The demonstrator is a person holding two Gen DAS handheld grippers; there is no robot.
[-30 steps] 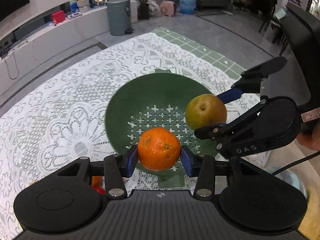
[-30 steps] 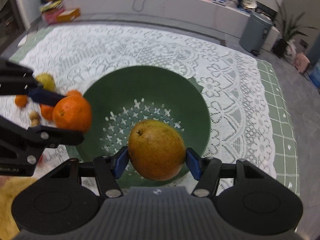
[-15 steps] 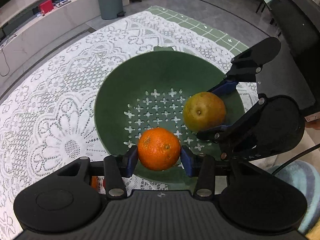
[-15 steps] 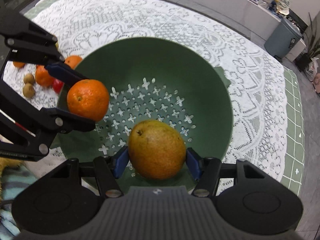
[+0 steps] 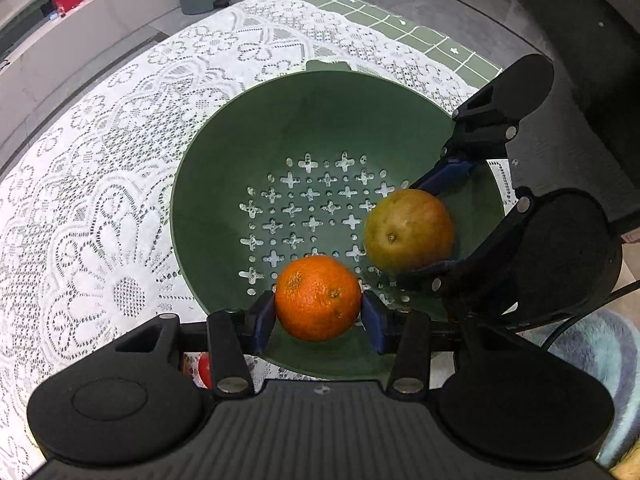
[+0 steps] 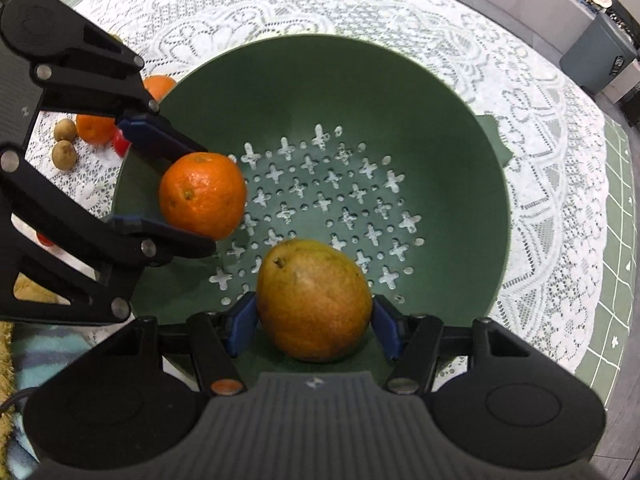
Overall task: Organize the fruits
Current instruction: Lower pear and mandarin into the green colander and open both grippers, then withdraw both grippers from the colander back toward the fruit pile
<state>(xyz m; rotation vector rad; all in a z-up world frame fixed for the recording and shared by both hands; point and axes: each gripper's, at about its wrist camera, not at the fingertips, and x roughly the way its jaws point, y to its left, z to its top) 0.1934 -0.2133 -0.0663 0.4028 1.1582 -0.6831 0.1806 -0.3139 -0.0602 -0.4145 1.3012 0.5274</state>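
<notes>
Tabletop (image 5: 448,46): green with a white grid, mostly hidden under the cloth.
Lace cloth (image 5: 100,200): white, openwork flower pattern, lying flat.
Colander (image 5: 304,120): deep round bowl, matte dark green plastic; floor pierced with cross-shaped and round holes; small tab on the far rim.
Right gripper (image 6: 314,322): black plastic, blue pads; jaws clamped on the pear from both sides, inside the bowl's rim.
Left gripper (image 5: 318,316): same build; jaws clamped on the orange over the near wall of the bowl.
Pear (image 6: 314,300): yellow-brown, speckled, dull skin, stubby stem end.
Orange (image 5: 318,298): round, glossy, pitted peel.
Loose fruit (image 6: 94,128): oranges, small brown round ones and red bits on the lace, left of the bowl.
</notes>
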